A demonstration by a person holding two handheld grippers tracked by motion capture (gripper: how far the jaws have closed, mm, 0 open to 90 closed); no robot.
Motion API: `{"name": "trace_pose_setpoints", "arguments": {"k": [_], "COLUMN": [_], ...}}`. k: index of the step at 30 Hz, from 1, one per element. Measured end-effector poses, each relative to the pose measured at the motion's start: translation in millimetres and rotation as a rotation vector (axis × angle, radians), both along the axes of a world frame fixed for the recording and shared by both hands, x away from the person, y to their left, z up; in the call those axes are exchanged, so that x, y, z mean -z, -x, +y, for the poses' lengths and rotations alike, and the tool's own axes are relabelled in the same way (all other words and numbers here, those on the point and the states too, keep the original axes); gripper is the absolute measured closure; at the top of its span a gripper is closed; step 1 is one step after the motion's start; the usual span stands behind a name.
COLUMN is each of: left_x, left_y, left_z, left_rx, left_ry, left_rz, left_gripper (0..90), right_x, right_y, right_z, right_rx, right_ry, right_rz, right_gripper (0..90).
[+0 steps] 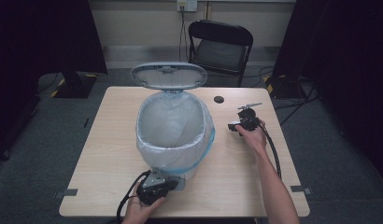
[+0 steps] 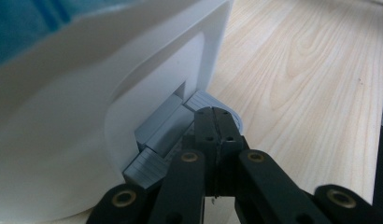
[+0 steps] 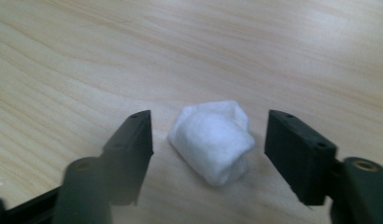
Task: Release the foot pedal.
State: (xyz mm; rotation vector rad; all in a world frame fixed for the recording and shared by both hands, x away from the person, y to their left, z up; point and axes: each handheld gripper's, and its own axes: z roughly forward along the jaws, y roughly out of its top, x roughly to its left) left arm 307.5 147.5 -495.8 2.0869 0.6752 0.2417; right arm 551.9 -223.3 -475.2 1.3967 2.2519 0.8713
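Wooden table (image 1: 110, 154): lined bin (image 1: 173, 135) (lid up); right fingers (image 3: 133, 144) gape around tissue (image 3: 213, 140), left fingers (image 2: 217, 130) shut.

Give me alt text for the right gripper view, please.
A crumpled white tissue wad lies on the light wooden table between the right gripper's two black jaws, with a gap showing on each side. The jaws are open and do not touch the wad.

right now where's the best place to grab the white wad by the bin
Across its middle, from above and along the tabletop, as the right gripper sits: the wad is soft and lumpy, lies flat on the table, and both sides are free.
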Motion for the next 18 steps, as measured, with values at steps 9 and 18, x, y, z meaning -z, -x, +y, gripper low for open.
{"name": "trace_pose_setpoints", "arguments": {"k": [9,18], "left_x": [0.7,0.1], "left_y": [0.0,0.1], "left_z": [0.5,0.4], "left_rx": [-0.004,0.001], "left_ry": [0.011,0.006], "left_rz": [0.005,0.01], "left_gripper": [90.0,90.0], "right_x": [6.2,5.4], "right_y": [-1.1,-1.3], "right_z": [5.6,4.0], "right_rx": [0.004,0.02], "right_ry": [0.021,0.011], "right_rz": [0.017,0.036], "right_gripper": [55.3,62.8]}}
